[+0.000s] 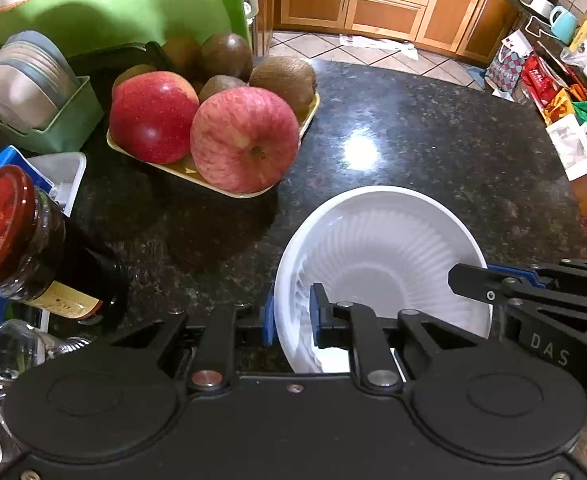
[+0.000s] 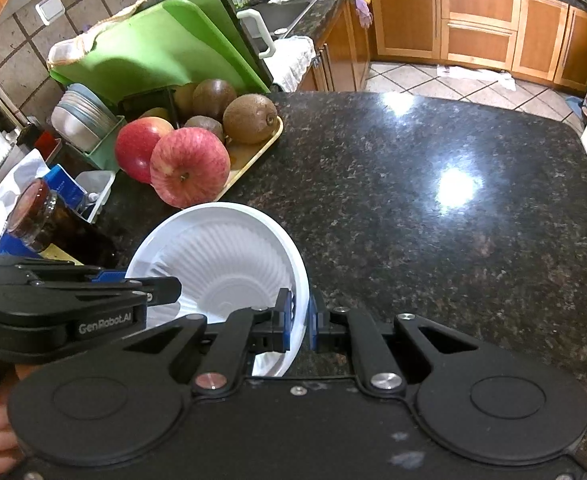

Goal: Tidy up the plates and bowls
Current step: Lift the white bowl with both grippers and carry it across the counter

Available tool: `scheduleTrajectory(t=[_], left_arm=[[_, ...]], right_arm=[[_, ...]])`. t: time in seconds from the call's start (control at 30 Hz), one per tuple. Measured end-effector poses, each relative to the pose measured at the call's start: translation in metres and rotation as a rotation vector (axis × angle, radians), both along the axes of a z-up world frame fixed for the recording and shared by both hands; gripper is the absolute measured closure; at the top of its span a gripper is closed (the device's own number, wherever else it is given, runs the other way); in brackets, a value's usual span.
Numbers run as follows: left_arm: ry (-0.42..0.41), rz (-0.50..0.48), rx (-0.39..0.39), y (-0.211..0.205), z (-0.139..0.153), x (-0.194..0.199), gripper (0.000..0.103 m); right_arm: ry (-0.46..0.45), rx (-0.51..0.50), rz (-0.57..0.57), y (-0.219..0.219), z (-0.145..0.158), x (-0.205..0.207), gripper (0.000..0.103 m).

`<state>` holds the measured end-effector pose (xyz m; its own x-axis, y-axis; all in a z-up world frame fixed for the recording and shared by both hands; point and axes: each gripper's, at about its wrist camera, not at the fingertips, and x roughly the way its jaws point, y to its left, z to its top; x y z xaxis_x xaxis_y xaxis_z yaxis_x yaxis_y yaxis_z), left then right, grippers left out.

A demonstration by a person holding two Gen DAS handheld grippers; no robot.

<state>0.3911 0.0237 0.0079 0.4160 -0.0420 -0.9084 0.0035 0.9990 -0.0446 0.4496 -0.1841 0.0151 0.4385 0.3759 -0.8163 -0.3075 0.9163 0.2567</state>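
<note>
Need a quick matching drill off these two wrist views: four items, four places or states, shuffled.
1. white bowl
2. front apple
3. jar
4. green cutting board

a. leaning upright behind the fruit
b. red lid, left of the bowl
c. rim pinched by both tongs
d. on the yellow tray

Pairs: 1-c, 2-d, 3-b, 4-a

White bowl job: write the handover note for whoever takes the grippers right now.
Left gripper: shut on the near-left rim of the white bowl.
Right gripper: shut on the same bowl's opposite rim.
The bowl is tilted over the dark counter, beside the fruit tray.
Done: bowl gripped by both.
Left: deciding where it goes; no other plates or bowls of the job are in view.
</note>
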Motion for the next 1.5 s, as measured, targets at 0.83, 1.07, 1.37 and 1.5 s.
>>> scheduleTrajectory(t=[0.83, 1.07, 1.37, 1.5], left_arm=[[-0.046, -0.166, -0.036, -0.050, 0.067, -0.107, 0.081], [-0.039, -0.243, -0.040, -0.067, 0.073, -0.145, 0.080], [-0.021, -0.319, -0.019, -0.086, 0.058, -0.191, 0.080], [0.020, -0.344, -0.029, -0.090, 0.046, -0.201, 0.079]], right_arm=[[-0.159, 0.004, -0.059, -0.076, 0.086, -0.159, 0.092], [-0.166, 0.026, -0.091, -0.095, 0.088, -0.206, 0.092], [-0.162, 0.006, -0.122, -0.105, 0.069, -0.248, 0.092], [-0.126, 0.014, -0.131, -0.112, 0.053, -0.261, 0.091]])
